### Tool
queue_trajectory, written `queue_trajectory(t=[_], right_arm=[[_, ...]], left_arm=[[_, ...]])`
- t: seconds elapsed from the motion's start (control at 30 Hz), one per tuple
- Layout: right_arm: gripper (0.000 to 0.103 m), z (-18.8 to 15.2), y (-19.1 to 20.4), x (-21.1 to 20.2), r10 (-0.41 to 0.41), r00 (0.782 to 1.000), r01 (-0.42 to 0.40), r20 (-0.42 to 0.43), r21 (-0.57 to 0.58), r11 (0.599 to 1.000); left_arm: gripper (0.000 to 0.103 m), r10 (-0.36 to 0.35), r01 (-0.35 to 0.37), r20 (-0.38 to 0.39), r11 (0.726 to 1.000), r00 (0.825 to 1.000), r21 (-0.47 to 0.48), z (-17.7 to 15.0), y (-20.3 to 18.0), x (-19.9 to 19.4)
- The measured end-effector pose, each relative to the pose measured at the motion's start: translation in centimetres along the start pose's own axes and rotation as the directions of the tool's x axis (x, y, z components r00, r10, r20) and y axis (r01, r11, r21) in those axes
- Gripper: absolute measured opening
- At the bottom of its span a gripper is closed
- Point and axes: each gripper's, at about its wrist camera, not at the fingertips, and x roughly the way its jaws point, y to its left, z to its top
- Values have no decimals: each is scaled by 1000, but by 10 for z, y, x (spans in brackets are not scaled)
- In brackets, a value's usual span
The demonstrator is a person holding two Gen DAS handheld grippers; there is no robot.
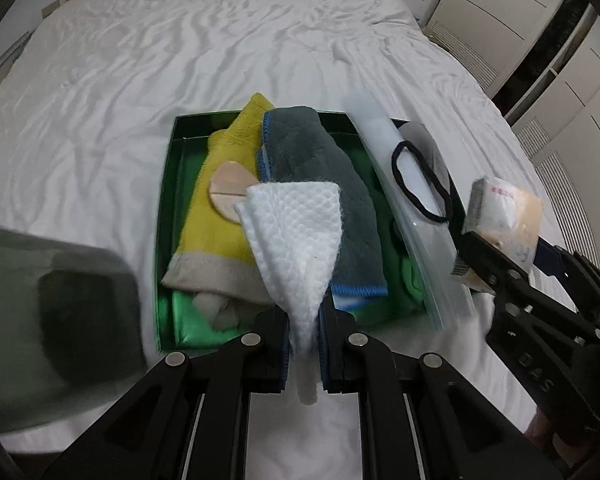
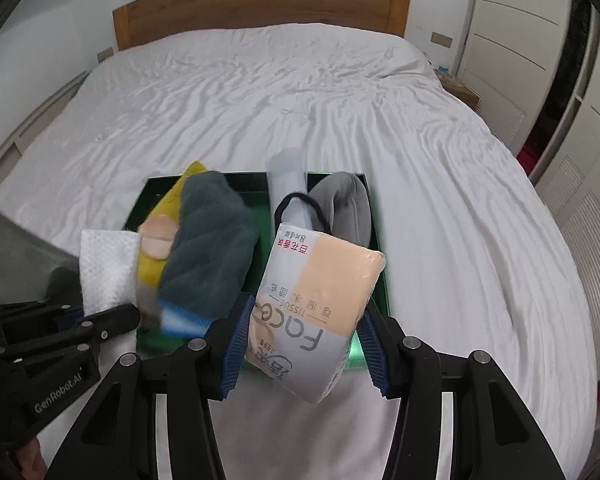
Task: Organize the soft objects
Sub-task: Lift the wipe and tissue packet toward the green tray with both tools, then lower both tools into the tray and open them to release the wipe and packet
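The left gripper is pinching a white cloth while the right gripper is clamping a tissue pack (both poised over the green tray ahead of the jaws, probably for stowing).

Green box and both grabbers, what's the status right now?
Left gripper shut on white cloth. Right gripper shut on tissue pack. Both above green box, already crowded with cloths.

Left tongs pinched nearly closed, right tongs clamped half-wide, both angled downward.
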Motion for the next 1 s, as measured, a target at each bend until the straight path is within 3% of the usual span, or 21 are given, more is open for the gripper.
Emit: queue_trajectory(t=[0.23, 0.47, 1.0], right_arm=[[50, 16, 12, 47, -24, 1000, 23, -12, -30, 999], [50, 26, 13, 74, -47, 998, 45, -35, -59, 997], [51, 28, 10, 117, -38, 995, 31, -96, -74, 997]], left_arm=[[9, -59, 59, -2, 998, 998, 13, 5, -13, 11], [9, -22, 23, -51, 999, 998, 28, 11, -16, 40], [9, 61, -59, -35, 996, 997, 72, 12, -28, 51]])
